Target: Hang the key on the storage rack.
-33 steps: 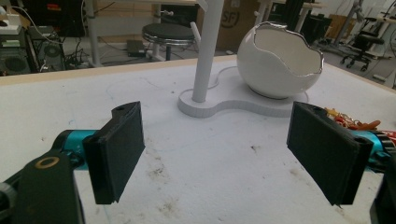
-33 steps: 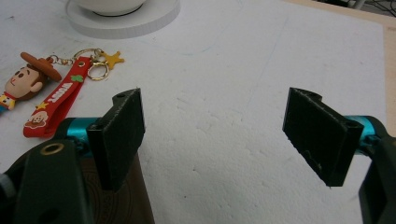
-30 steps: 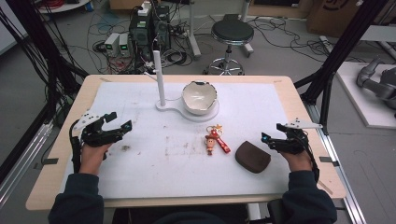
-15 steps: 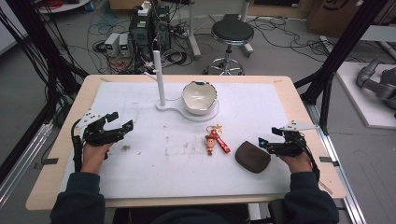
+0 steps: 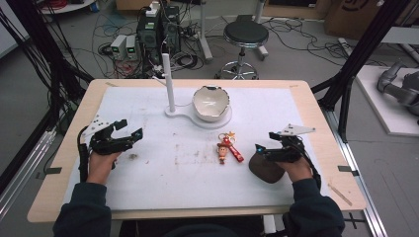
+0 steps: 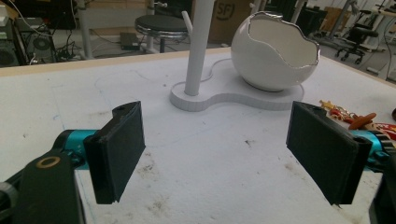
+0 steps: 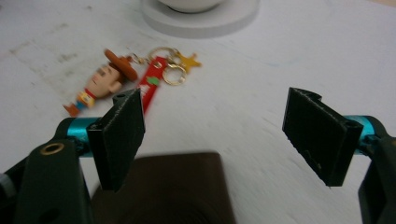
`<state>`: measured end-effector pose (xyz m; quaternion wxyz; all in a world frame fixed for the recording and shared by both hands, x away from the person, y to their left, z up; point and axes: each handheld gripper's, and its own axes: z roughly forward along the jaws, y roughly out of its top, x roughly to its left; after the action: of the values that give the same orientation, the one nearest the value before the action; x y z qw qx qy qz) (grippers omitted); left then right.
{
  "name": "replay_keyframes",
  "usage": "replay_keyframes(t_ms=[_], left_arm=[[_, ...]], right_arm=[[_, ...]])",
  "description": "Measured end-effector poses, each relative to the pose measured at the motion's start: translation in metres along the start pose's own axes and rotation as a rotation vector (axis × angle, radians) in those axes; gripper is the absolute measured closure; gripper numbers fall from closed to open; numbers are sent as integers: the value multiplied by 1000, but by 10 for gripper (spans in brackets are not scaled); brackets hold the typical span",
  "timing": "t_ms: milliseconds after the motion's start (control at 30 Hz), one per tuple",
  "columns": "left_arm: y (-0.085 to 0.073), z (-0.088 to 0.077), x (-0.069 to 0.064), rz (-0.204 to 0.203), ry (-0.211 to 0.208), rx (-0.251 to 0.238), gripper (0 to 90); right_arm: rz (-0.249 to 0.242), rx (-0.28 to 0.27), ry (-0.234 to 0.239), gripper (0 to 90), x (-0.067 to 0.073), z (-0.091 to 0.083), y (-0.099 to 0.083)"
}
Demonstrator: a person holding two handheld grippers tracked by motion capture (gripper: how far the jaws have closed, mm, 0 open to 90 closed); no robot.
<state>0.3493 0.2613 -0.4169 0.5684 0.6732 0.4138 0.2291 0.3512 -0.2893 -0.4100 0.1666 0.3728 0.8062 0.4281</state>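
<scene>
A keychain (image 5: 228, 149) with a cowboy figure, red strap and gold star lies on the white mat right of centre; it appears too in the right gripper view (image 7: 122, 80) and at the right edge of the left gripper view (image 6: 355, 119). A dark brown pouch (image 5: 263, 170) lies to its right. My right gripper (image 5: 267, 141) hovers open just over the pouch (image 7: 163, 191), jaws wide apart and pointing toward the keychain. My left gripper (image 5: 129, 129) is open above the mat's left side, empty (image 6: 219, 154), aimed at the white stand.
A white broken-egg bowl (image 5: 211, 102) sits on a white base with an upright post (image 5: 169, 81) at the mat's far centre; the left gripper view shows the bowl (image 6: 275, 51) ahead. The wooden table edge (image 5: 326, 133) frames the mat. A stool and cables are on the floor beyond.
My right gripper has slid left, from beside the brown pouch to over its upper edge. The left gripper has barely shifted.
</scene>
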Motion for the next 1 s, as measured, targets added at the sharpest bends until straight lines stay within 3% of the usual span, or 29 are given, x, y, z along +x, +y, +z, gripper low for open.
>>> replay_keyframes(t_ms=[133, 300, 333, 567, 667, 1000], left_arm=[[0, -1, 1, -2, 2, 6, 192], [0, -1, 2, -9, 4, 5, 192], [0, -1, 2, -10, 4, 7, 193], [-1, -1, 3, -16, 18, 12, 194], [-1, -1, 4, -17, 18, 14, 194], [-1, 0, 4, -22, 20, 17, 197]], right_arm=[[-45, 40, 61, 257, 22, 25, 12], [-58, 78, 81, 262, 35, 42, 16], [-81, 104, 83, 295, 42, 49, 18], [-117, 126, 111, 352, 63, 66, 28], [-129, 147, 107, 372, 68, 72, 30], [-103, 273, 83, 423, 73, 92, 35]])
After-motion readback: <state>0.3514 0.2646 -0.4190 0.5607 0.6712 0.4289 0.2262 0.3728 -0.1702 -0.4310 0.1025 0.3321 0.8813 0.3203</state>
